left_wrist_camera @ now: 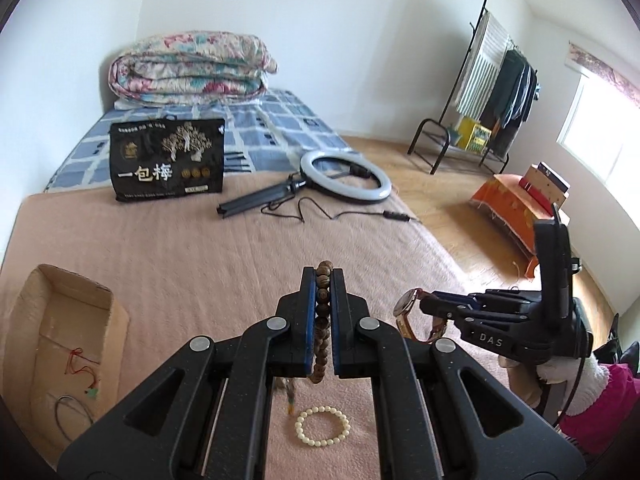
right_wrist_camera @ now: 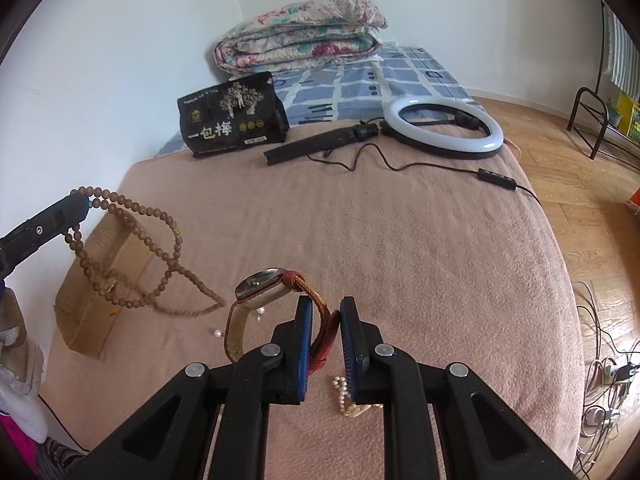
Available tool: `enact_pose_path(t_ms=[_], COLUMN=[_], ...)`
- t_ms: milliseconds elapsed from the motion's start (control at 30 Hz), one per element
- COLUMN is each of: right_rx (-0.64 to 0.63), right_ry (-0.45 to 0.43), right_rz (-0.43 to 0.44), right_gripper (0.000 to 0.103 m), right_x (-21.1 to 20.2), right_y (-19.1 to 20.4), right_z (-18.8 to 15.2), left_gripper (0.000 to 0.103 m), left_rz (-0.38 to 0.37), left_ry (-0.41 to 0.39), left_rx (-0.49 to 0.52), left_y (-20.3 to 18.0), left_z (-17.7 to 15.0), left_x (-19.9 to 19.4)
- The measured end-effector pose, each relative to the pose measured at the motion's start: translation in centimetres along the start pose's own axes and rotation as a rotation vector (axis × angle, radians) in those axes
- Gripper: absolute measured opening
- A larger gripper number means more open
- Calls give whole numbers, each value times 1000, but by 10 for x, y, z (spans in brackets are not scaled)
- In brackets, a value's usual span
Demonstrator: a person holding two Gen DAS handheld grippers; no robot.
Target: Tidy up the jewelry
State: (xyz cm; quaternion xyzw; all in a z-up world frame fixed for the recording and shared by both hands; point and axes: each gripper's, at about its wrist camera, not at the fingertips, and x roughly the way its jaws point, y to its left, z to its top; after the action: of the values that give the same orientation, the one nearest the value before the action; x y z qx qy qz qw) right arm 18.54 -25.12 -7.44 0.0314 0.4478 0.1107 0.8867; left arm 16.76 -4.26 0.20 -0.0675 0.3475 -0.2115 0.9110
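Both hand-held grippers (left_wrist_camera: 323, 280) (right_wrist_camera: 326, 312) clamped (tilted downward)

White walls (left_wrist_camera: 340, 20), wood floor (left_wrist_camera: 460, 200), prob. bright window (left_wrist_camera: 600, 140).

blanket middle (right_wrist_camera: 360, 240) open, cardboard box (left_wrist_camera: 72, 320) left

cardboard box (left_wrist_camera: 68, 344) left on bed (left_wrist_camera: 200, 240), bead bracelet (left_wrist_camera: 322, 426) right of it
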Motion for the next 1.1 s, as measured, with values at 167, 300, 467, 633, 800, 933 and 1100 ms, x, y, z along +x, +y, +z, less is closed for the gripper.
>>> enact_pose_path(t_ms=[167,300,467,633,800,933,1100], right_rx=[-7,-20,-51,-82,-111,-130,-152], right_ry=[-19,-30,-38,-43,-37,-27,-9], right_rz=[26,52,85,119,153,178,207], right_gripper=[12,12,12,12,12,12,12], right_x=[-9,-12,-11,-6,3,12,27], right_y=[19,36,68,102,133,158,189], right_z=[2,3,6,7,8,8,10], left_gripper=[4,4,4,4,4,4,4], left_rz=[20,33,66,109,151,185,228], left_ry=[-39,-62,-102,-149,-180,-205,-223], left_rx=[-1,-20,-50,-85,-124,-152,-172], left_y=[7,22,48,79,109,131,153], left_z=[-1,-1,-1,-2,-6,-10,-14], left_x=[-28,-48,-76,-107,-131,-149,-160])
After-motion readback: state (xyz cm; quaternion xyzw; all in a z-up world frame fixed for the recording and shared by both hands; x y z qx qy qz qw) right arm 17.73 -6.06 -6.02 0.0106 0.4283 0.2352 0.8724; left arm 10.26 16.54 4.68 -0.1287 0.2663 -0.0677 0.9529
